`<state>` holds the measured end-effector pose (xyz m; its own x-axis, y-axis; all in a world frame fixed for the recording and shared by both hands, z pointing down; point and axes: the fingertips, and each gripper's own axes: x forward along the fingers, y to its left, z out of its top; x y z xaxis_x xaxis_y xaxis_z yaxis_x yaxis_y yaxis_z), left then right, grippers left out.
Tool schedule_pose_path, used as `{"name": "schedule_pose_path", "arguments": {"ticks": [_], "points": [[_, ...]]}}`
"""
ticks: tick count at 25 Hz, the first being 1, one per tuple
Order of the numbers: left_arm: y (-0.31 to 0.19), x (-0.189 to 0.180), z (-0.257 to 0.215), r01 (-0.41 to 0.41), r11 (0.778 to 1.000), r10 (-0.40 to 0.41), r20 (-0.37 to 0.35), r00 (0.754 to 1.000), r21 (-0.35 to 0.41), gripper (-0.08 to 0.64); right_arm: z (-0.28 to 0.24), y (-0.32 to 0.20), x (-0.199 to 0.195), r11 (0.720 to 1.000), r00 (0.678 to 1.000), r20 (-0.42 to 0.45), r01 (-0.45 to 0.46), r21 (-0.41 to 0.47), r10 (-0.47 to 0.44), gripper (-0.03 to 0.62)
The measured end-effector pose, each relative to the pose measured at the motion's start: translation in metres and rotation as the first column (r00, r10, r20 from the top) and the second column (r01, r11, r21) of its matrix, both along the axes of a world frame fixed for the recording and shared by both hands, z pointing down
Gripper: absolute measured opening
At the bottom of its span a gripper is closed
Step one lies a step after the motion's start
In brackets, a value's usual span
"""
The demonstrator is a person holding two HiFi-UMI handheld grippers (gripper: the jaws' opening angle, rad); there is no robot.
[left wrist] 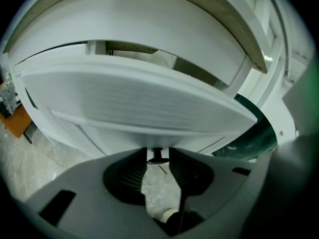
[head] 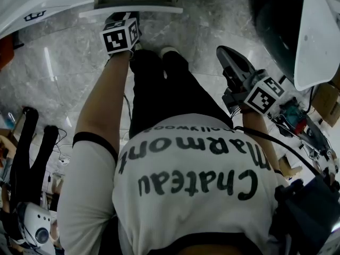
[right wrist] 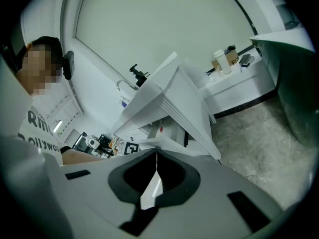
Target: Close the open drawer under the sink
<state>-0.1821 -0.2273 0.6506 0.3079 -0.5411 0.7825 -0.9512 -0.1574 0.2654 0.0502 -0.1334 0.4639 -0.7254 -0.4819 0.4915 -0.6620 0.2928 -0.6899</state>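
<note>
**Drawer Stood Open, Left Jaws at Its Front**

The drawer [head: 130,10] under the sink jutted out from the white vanity [head: 48,1] at the top of the head view. Only its front edge and a slice of its inside showed there, because the vanity top cut off the rest.

The left gripper [left wrist: 158,153] pointed down at that front edge. Its jaws stood apart with nothing clamped, and grey marbled floor [left wrist: 159,193] showed through the gap. A small dark piece sat right at the jaw tips, too blurred to identify. The left gripper view did not settle whether the tips touched the drawer front or sat just short of it. In the head view the marker cube [head: 120,36] covered the jaws completely.

The right gripper [right wrist: 156,152] hung off to the person's right, well apart from the drawer. Its jaws were pressed together and empty. Its camera saw the drawer only from the side and at an angle.

A white shoe toe [head: 169,51] peeked out past the black trousers [head: 154,89].
</note>
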Motion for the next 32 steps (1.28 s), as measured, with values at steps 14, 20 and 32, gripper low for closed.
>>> {"name": "schedule_pose_path", "arguments": {"ticks": [14, 20, 32], "points": [[-0.014, 0.003, -0.007, 0.005, 0.999, -0.005, -0.001, 1.000, 0.039, 0.137, 0.004, 0.000, 0.004, 1.000, 1.000, 0.007, -0.020, -0.009, 0.020, 0.012], [-0.014, 0.003, -0.006, 0.022, 0.997, -0.022, -0.005, 1.000, 0.069, 0.140, 0.007, 0.003, 0.005, 0.999, 1.000, 0.012, -0.021, -0.026, 0.021, 0.012], [-0.019, 0.004, -0.008, 0.048, 0.993, -0.046, -0.018, 0.999, 0.108, 0.140, 0.013, 0.007, 0.008, 0.999, 1.000, 0.014, -0.022, -0.045, 0.023, 0.012]]}}
